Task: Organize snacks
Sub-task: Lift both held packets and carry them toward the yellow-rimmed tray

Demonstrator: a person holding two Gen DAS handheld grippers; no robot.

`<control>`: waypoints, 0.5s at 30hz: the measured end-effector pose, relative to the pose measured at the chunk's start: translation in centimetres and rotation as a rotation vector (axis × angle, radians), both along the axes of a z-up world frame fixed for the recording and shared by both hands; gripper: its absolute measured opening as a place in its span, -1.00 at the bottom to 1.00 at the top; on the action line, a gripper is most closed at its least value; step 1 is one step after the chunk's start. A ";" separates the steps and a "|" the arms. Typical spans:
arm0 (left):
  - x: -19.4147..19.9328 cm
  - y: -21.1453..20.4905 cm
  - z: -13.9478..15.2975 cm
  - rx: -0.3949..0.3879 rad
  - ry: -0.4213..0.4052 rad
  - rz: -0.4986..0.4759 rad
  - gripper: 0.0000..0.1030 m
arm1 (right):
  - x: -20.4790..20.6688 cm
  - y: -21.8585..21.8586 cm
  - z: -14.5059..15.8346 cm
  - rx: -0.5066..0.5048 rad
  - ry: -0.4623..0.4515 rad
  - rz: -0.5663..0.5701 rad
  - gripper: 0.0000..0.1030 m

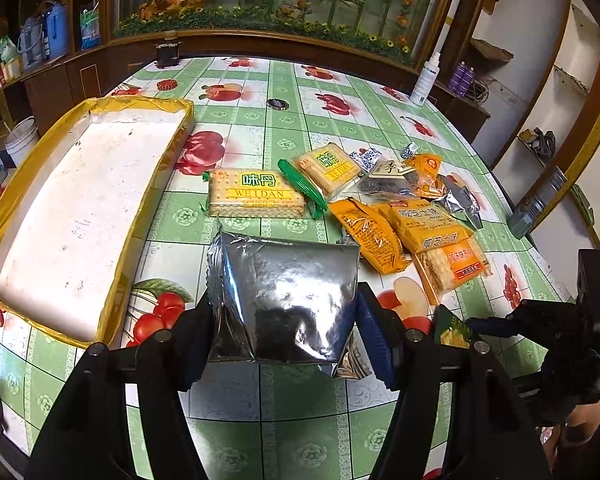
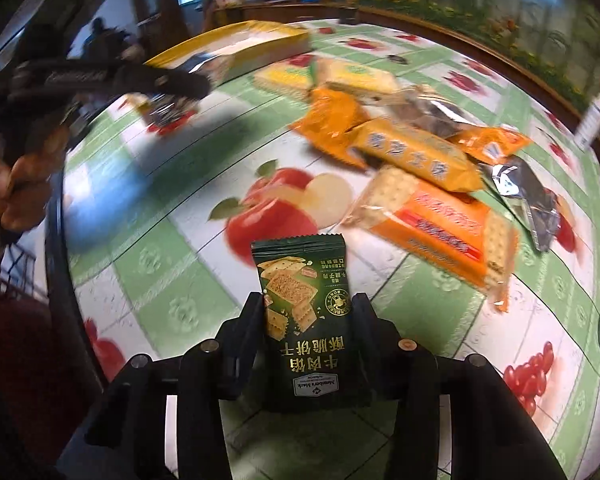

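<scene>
1. We hold one packet in each claw. The left gripper (image 1: 284, 320) is clamped on a silver pouch (image 1: 284, 296), one finger on each side edge. The right gripper (image 2: 306, 320) is clamped narrow on a green packet (image 2: 306, 312).

2. The pouch hangs above the table (image 1: 260, 400), near its front edge. The box (image 1: 84, 216), with yellow walls and a white floor, lies to the left and slightly farther off. The loose pile (image 1: 400, 208) of cracker packs lies to the right and farther away.

3. We judge the step in hand to be carrying both packets to the box.
   - Move the left gripper left and away until the pouch is over the white floor, clear of the near yellow wall (image 1: 112, 304).
   - Lower before we release, so the puffed pouch does not bounce out.
   - The foil is slick and air-filled; we keep the grip firm and avoid tilting, or it may slide out.
   - Keep the right gripper well apart from the left; the right view is blurred, so its exact clearance cannot be told.

4. Orientation of the pouch: it is nearly square, sealed crimped ends near and far, so its long axis runs away from us along the fingers. Its silver back faces up.

5. Orientation of the green packet: its long axis also runs along the fingers, its far crimped edge pointing away. Its printed face is up, the text reading upside down to the camera.

6. Lay each packet flat, with its long axis along the box's long side.
</scene>
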State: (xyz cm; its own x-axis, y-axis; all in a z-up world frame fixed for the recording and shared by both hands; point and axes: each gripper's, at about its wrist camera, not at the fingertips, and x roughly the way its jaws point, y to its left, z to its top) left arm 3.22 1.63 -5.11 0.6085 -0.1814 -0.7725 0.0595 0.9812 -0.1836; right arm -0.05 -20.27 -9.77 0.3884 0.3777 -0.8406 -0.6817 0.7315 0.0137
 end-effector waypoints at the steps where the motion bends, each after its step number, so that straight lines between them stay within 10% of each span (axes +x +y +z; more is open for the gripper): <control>1: 0.0 0.1 0.1 0.000 -0.003 0.000 0.24 | 0.2 0.1 -0.1 0.004 -0.002 -0.020 -0.11; 9: -0.7 2.3 2.1 -0.005 -0.043 0.031 0.24 | 1.2 2.2 2.2 0.147 -0.029 -0.138 -0.14; 11: -0.9 3.4 2.8 -0.002 -0.061 0.052 0.24 | 1.7 3.3 3.3 0.178 -0.033 -0.148 -0.99; 15: -0.8 5.7 3.6 -0.001 -0.073 0.102 0.24 | 2.8 6.0 4.7 0.193 -0.050 -0.136 -0.97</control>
State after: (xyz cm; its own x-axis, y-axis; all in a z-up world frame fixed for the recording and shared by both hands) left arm 2.38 7.29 -1.54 0.6787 -0.1169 -0.7250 -0.0270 0.9826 -0.1837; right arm 2.80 -14.25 -5.09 0.4860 0.4705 -0.7365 -0.5805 0.8038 0.1305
